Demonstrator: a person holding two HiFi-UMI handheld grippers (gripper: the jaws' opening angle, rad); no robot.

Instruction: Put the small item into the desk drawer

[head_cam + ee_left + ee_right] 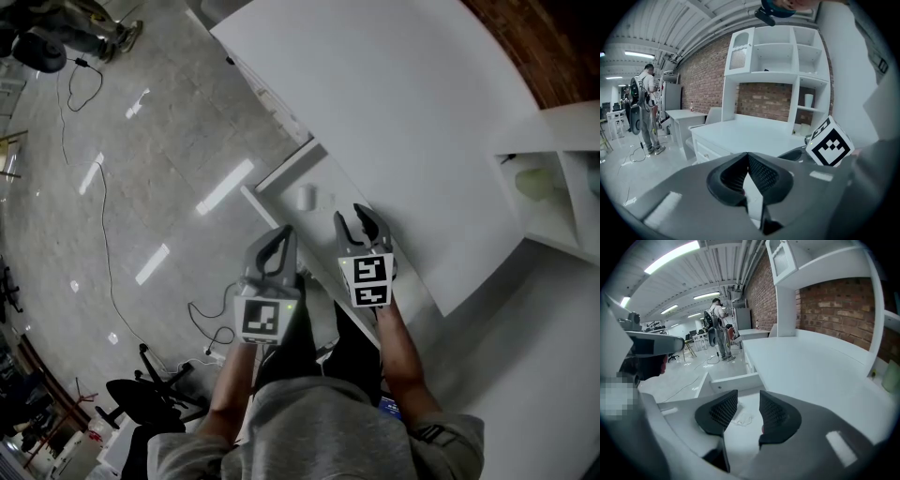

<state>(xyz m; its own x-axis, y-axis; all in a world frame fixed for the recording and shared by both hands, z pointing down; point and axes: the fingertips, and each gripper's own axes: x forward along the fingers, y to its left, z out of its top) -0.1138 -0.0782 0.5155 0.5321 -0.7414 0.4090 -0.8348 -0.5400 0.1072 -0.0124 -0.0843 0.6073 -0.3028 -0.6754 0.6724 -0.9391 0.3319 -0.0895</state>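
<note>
The white desk has its drawer pulled out toward me. A small pale item lies on the drawer's floor. In the right gripper view it looks like a thin white looped piece just below and beyond the jaws. My right gripper hangs over the drawer's near right part, open, with nothing between its pads. My left gripper is held at the drawer's near left side, off the item. Its jaws meet at the tips and hold nothing.
A white shelf unit stands on the desk's right end. Cables trail over the shiny floor at the left, and a black office chair sits behind me. A person stands far off by another desk.
</note>
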